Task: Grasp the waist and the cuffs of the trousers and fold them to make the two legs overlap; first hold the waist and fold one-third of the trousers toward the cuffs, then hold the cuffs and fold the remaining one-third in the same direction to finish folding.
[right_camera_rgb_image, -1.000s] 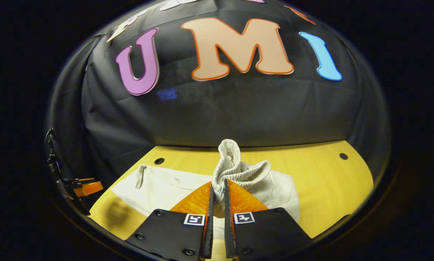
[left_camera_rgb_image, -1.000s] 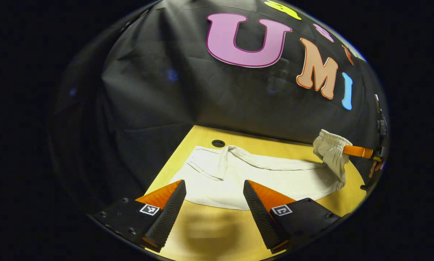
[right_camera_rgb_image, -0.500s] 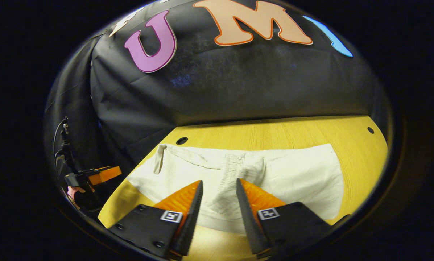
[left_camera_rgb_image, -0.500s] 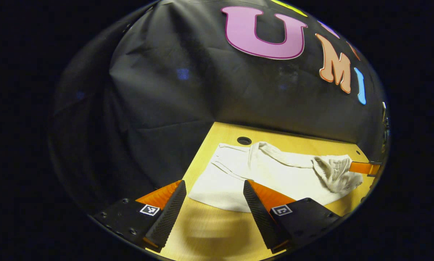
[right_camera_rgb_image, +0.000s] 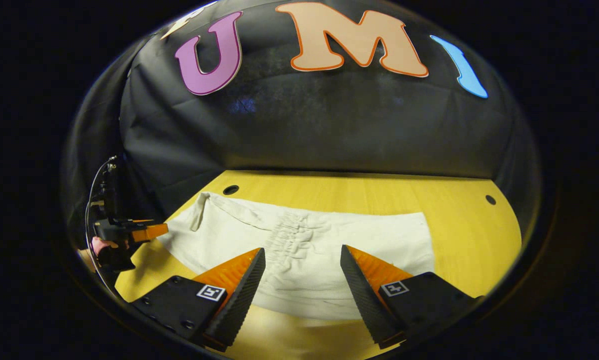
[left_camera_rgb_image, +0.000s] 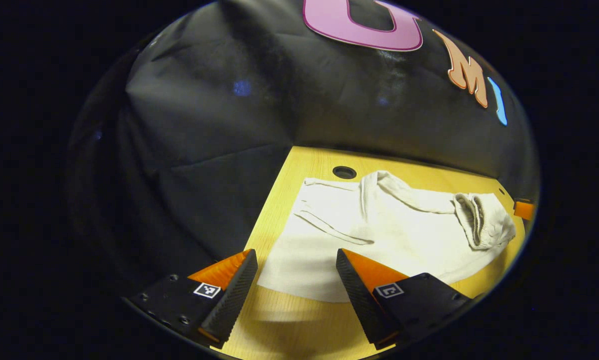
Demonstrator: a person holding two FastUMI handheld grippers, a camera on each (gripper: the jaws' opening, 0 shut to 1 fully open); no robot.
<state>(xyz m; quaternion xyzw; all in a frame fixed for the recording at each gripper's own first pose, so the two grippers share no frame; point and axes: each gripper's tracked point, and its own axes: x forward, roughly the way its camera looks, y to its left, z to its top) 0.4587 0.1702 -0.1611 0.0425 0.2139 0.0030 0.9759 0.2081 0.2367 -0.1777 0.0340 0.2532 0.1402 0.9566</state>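
Note:
Cream trousers [left_camera_rgb_image: 379, 230] lie flat on the yellow table [left_camera_rgb_image: 289, 320], legs overlapped. The elastic waist [left_camera_rgb_image: 479, 220] is folded over onto the legs at the right end. The cuff end [left_camera_rgb_image: 319, 195] lies at the far left, near a table hole. My left gripper [left_camera_rgb_image: 295, 252] hovers open over the near edge of the cloth, holding nothing. In the right gripper view, the gathered waist [right_camera_rgb_image: 291, 235] rests on the trousers [right_camera_rgb_image: 379, 240] just ahead of my right gripper [right_camera_rgb_image: 302, 250], which is open and apart from the cloth. The left gripper [right_camera_rgb_image: 146, 231] shows there by the cuff end.
The black cloth wall closes the table's far and left sides. Round holes [left_camera_rgb_image: 344, 172] [right_camera_rgb_image: 230, 189] [right_camera_rgb_image: 490, 199] sit near the table's back corners. A hand [right_camera_rgb_image: 99, 245] holds the left gripper at the table's left edge. Bare table [right_camera_rgb_image: 469, 235] lies right of the trousers.
The right gripper lowered the lifted waist onto the legs, opened and drew back. The left gripper stayed open and shifted closer over the cuff end.

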